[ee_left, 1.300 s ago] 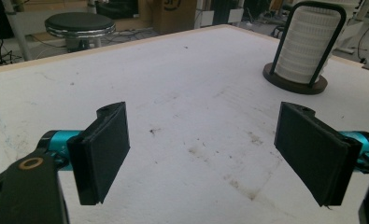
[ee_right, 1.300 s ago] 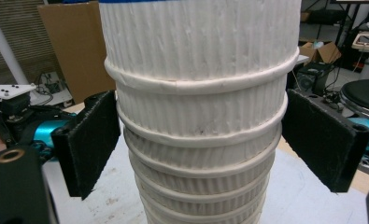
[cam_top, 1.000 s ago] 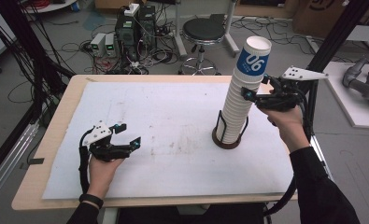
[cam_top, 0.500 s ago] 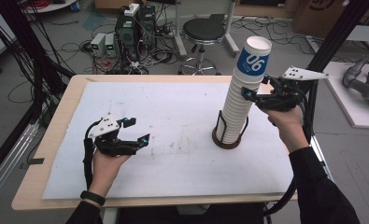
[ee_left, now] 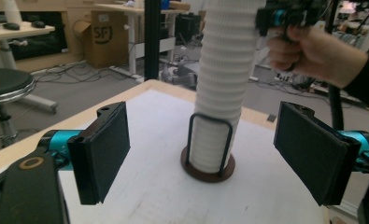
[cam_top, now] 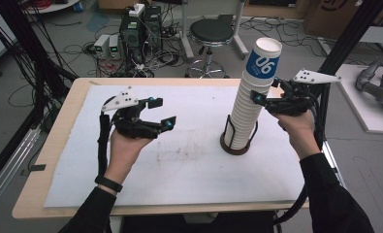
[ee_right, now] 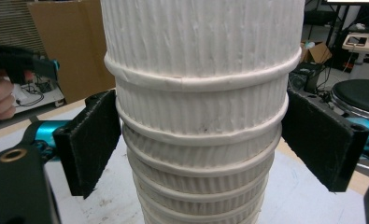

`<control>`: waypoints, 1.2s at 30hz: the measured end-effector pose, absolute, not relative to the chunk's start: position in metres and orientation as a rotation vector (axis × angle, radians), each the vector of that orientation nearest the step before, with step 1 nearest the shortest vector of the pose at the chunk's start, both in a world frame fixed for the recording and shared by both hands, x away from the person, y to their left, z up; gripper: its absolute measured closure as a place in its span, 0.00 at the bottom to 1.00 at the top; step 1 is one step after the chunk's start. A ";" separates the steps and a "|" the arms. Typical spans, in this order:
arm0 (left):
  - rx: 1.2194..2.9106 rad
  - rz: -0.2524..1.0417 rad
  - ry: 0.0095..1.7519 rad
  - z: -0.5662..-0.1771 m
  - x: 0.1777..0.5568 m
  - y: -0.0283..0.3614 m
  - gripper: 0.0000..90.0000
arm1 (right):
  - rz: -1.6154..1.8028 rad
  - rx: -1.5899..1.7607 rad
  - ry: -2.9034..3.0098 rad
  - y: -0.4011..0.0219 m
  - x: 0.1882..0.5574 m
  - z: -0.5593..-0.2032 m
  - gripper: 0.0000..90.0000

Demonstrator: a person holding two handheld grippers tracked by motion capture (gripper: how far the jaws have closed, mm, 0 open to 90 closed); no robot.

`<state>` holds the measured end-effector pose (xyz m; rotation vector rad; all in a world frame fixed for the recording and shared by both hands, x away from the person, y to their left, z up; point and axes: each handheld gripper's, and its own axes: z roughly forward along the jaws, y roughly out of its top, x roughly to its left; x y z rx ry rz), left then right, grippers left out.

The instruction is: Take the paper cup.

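Cup stack (cam_top: 251, 99) upright in wire holder (cam_top: 237, 138) on table (cam_top: 48, 194); right gripper (cam_top: 263, 101) clasps upper stack; left gripper (cam_top: 161, 114) spread wide, empty. We judge risk: sideways pull tips stack; several nested cups lift together.

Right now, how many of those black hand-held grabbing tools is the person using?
2. The left tool is held above the white mat, jaws open and empty. The right tool is at the tall cup stack, its pads at either side of it.
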<state>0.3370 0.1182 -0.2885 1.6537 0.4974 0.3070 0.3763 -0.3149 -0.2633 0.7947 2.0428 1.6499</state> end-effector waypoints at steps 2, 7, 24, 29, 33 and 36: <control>1.652 0.300 0.487 -0.283 0.339 0.114 0.20 | 1.650 0.795 2.042 -0.315 0.376 -0.263 0.15; 1.662 0.288 0.448 -0.258 0.350 0.093 0.20 | 1.649 0.793 2.044 -0.315 0.376 -0.263 0.15; 1.675 0.286 0.387 -0.191 0.387 0.015 0.17 | 1.647 0.786 2.043 -0.315 0.376 -0.263 0.15; 1.669 0.266 0.373 -0.179 0.397 -0.006 0.16 | 1.647 0.789 2.042 -0.315 0.376 -0.263 0.15; 1.662 0.237 0.366 -0.171 0.404 -0.020 0.16 | 1.647 0.789 2.042 -0.315 0.376 -0.263 0.15; 1.655 0.213 0.359 -0.168 0.409 -0.030 0.16 | 1.646 0.788 2.043 -0.315 0.376 -0.263 0.15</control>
